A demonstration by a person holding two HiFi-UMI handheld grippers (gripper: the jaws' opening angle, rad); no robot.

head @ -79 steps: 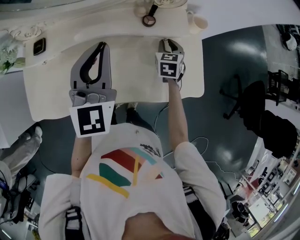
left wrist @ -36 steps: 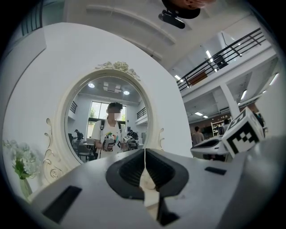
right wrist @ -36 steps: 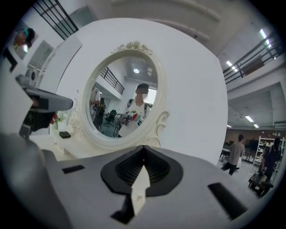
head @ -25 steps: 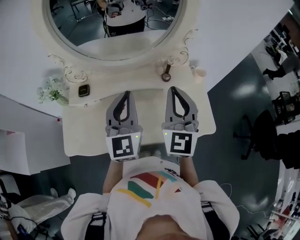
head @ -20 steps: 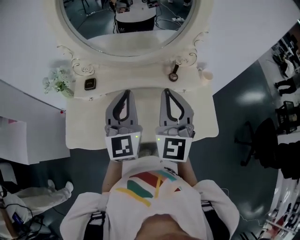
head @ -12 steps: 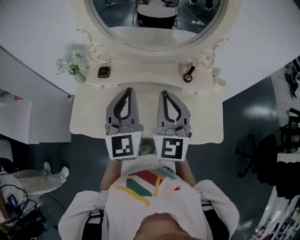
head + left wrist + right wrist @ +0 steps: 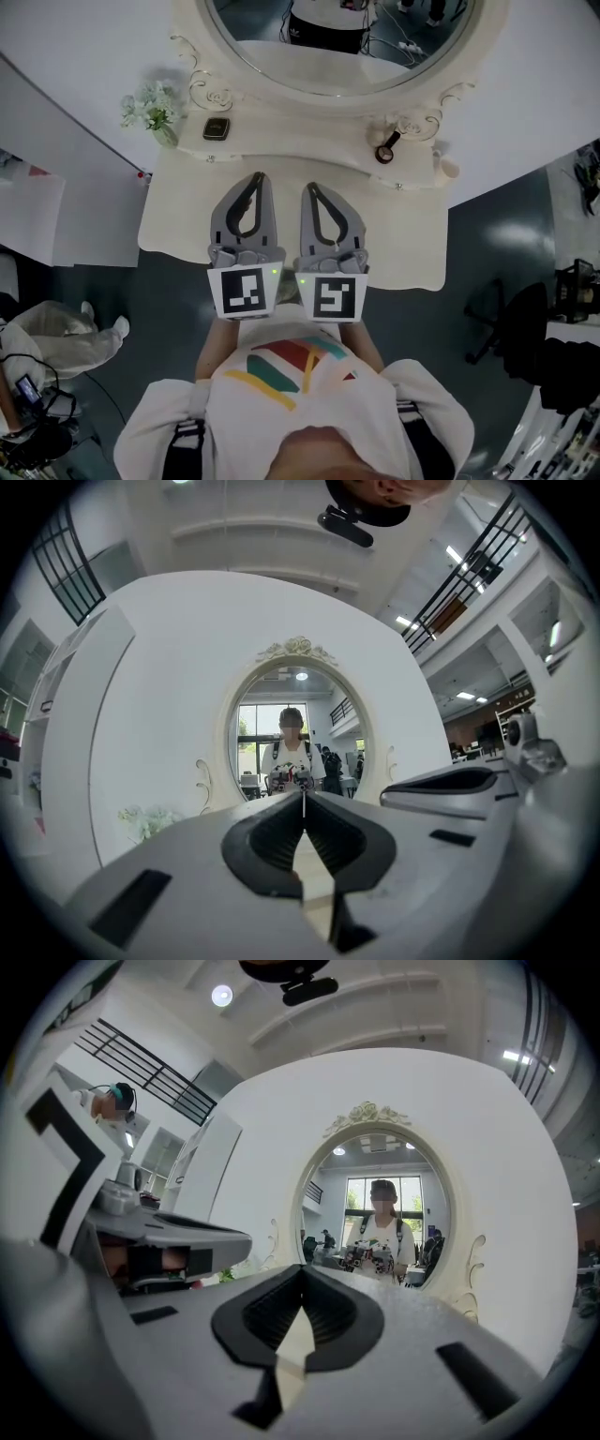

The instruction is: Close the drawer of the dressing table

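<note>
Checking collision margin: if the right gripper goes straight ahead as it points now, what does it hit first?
The right gripper would probably meet the oval mirror first, near its lower left frame; nothing else shows in that line. Depth unclear.

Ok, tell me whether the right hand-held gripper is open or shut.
Shut. In the right gripper view, the right hand-held gripper has its jaw tips touching, with nothing between them.

White flowers (image 7: 150, 105) stand just left of a small dark box (image 7: 217, 128).
</note>
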